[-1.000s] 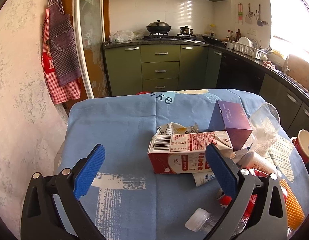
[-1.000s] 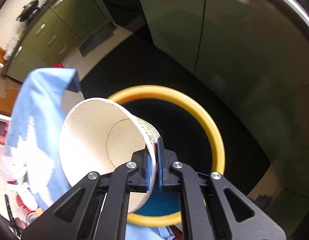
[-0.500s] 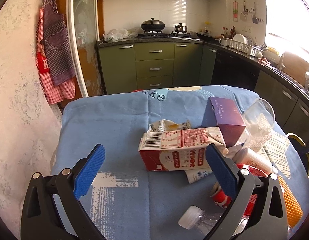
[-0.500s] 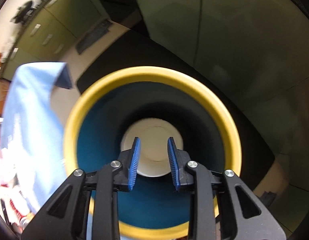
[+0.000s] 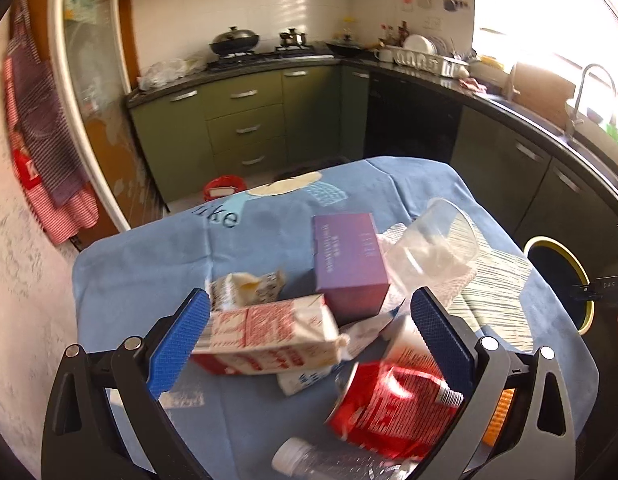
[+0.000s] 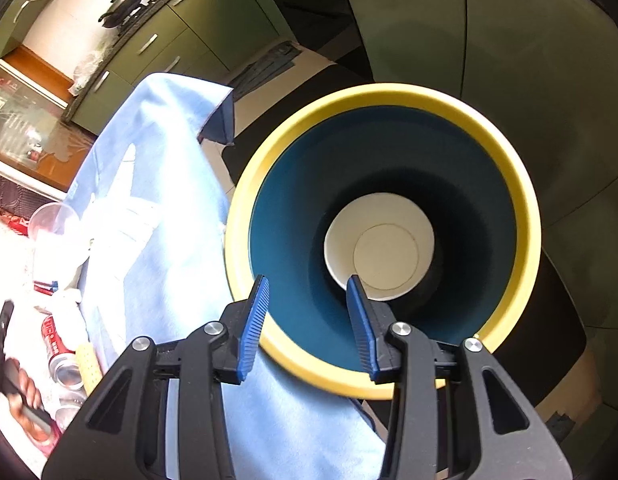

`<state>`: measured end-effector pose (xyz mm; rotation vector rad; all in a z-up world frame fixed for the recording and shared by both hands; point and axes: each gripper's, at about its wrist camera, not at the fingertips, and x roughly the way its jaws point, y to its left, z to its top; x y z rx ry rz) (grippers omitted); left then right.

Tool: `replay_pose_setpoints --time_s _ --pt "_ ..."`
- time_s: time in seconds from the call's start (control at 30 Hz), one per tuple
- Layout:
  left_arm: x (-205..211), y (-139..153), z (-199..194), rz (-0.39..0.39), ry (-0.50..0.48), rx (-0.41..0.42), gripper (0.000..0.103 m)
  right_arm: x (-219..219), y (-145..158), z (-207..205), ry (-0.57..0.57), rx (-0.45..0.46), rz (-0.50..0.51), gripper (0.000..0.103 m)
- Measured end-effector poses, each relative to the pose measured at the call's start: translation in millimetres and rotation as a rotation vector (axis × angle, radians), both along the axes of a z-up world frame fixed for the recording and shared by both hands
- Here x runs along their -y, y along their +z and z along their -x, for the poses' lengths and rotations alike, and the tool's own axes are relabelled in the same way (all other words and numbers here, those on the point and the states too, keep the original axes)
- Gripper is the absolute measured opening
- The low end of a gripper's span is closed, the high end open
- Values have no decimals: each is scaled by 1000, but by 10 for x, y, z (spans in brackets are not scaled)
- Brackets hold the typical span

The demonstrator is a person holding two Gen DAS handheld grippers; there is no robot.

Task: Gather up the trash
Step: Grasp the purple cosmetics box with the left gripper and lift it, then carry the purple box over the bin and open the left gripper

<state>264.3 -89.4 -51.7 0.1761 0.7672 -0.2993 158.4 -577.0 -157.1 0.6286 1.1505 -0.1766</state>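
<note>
In the right wrist view a white paper cup (image 6: 380,245) lies at the bottom of the yellow-rimmed blue bin (image 6: 389,98). My right gripper (image 6: 309,300) hangs above the bin's near rim, its jaws opening, nothing between them. In the left wrist view my left gripper (image 5: 309,320) stands wide open over a trash pile on the blue tablecloth (image 5: 149,256): a red-and-white carton (image 5: 265,332), a purple box (image 5: 349,264), a clear plastic cup (image 5: 433,252), a red wrapper (image 5: 393,404) and a clear bottle (image 5: 309,462). The carton lies between its fingers, untouched.
The bin (image 5: 559,280) stands on the floor off the table's right edge. Green kitchen cabinets (image 5: 245,128) run behind the table and along the right. Soda cans (image 6: 57,344) lie on the table. A person's hand (image 6: 25,396) holds the other gripper at lower left.
My right gripper has let go of the paper cup, which has dropped into the bin, and its jaws have spread. The left gripper has moved forward and right over the trash pile.
</note>
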Motion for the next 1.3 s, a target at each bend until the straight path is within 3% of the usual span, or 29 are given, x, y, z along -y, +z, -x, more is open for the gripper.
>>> replay_pose_setpoints --time_s 0.23,0.33,0.57,0.67,0.83,1.07,1.3 --pt "327 -139 -489 -3 -36 -157 99 -79 55 51 7 18 -22 39" --pt "388 -229 -597 -25 -20 -173 97 -112 67 134 11 22 -27 40" --pt "490 -435 -766 -70 6 -222 70 -104 25 215 10 25 -37 41" --pt "488 -457 -798 -42 -1 -257 55 -104 15 244 7 28 -41 41" --pt "424 -314 -716 -8 -3 -226 54 -104 19 276 8 37 -43 41" --pt "397 124 -414 42 -44 -142 54 -155 124 337 20 74 -34 41" --pt "758 566 278 65 -208 -71 54 -120 297 562 6 131 -5 41"
